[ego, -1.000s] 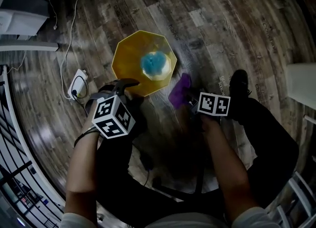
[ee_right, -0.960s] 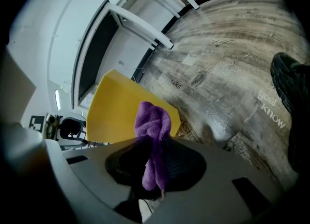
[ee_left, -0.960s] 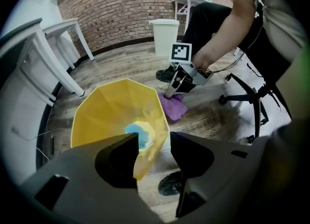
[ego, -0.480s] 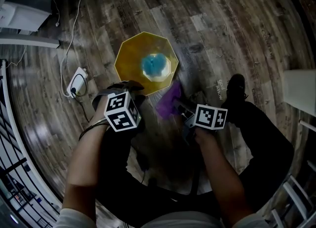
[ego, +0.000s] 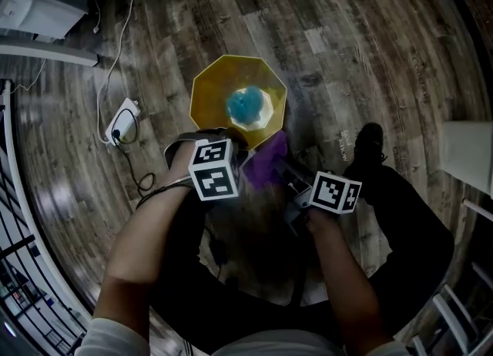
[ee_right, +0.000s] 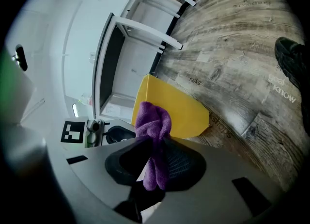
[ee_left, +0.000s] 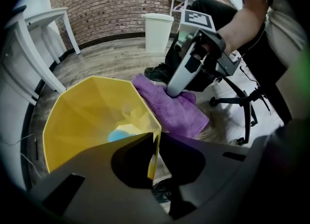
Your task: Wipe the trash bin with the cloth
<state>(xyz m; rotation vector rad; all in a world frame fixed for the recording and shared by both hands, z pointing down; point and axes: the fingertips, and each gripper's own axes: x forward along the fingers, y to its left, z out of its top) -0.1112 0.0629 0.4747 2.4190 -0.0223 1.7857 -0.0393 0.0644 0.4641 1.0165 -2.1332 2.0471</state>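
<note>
While the left gripper (ee_left: 156, 169) has just closed its jaws on the trash bin (ee_left: 92, 116) rim at lower centre, the right gripper (ee_right: 154, 169) clamps the cloth (ee_right: 154, 123) close beside it, the wiping seemingly all ahead.

Floor (ee_right: 232, 34) bears printed words: "tasks" on a middle plank, "KNOW" beside the shoe (ee_right: 295, 58), one ending "ops" near the bin (ee_right: 179, 111).

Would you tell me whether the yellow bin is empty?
Not empty: a blue thing lies at the bottom of the bin, visible through its open top.
</note>
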